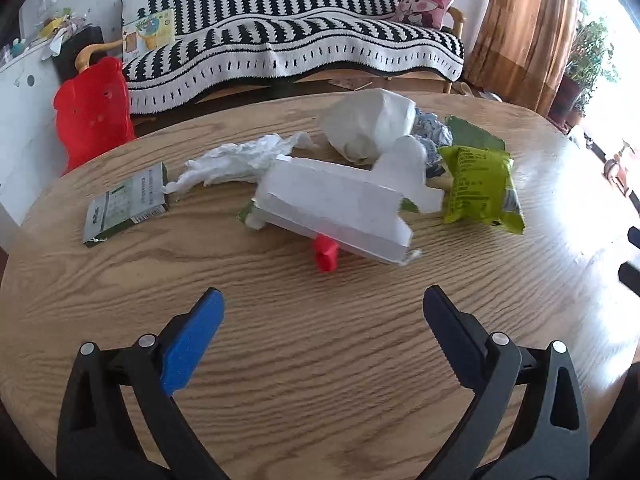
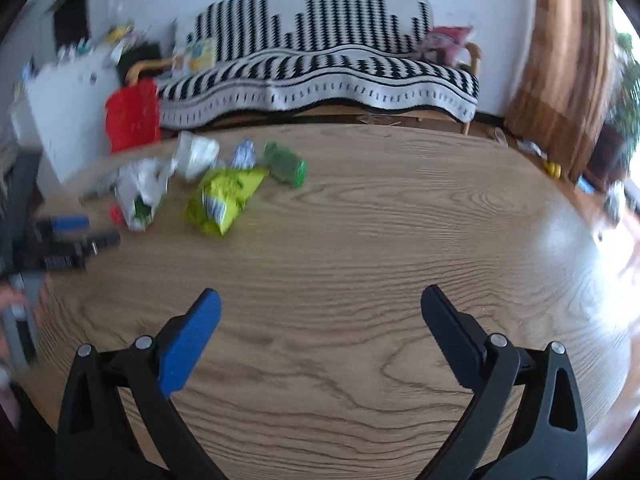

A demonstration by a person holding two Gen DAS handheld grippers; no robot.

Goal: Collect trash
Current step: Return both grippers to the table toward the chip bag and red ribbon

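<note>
Wood-grain table [image 1: 280, 360] carries our trash pile: white carton [image 1: 332, 208] lying over a red cap [image 1: 326, 254], lime snack bag [image 1: 480, 188] just right of it, crumpled plastic behind. Our left gripper [image 1: 322, 300] & right gripper [image 2: 320, 300] both gape wide, holding nothing, short of the pile.

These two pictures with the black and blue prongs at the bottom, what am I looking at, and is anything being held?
Each picture comes from a camera on a handheld gripper, looking along its two fingers. One view shows the left gripper, the other the right gripper. Both are open and empty above a wooden table. The trash lies ahead of the left one: a white carton, a small red piece, a yellow-green snack bag, a crumpled white bag, clear plastic wrap and a flat green box. Behind is a striped sofa.
</note>
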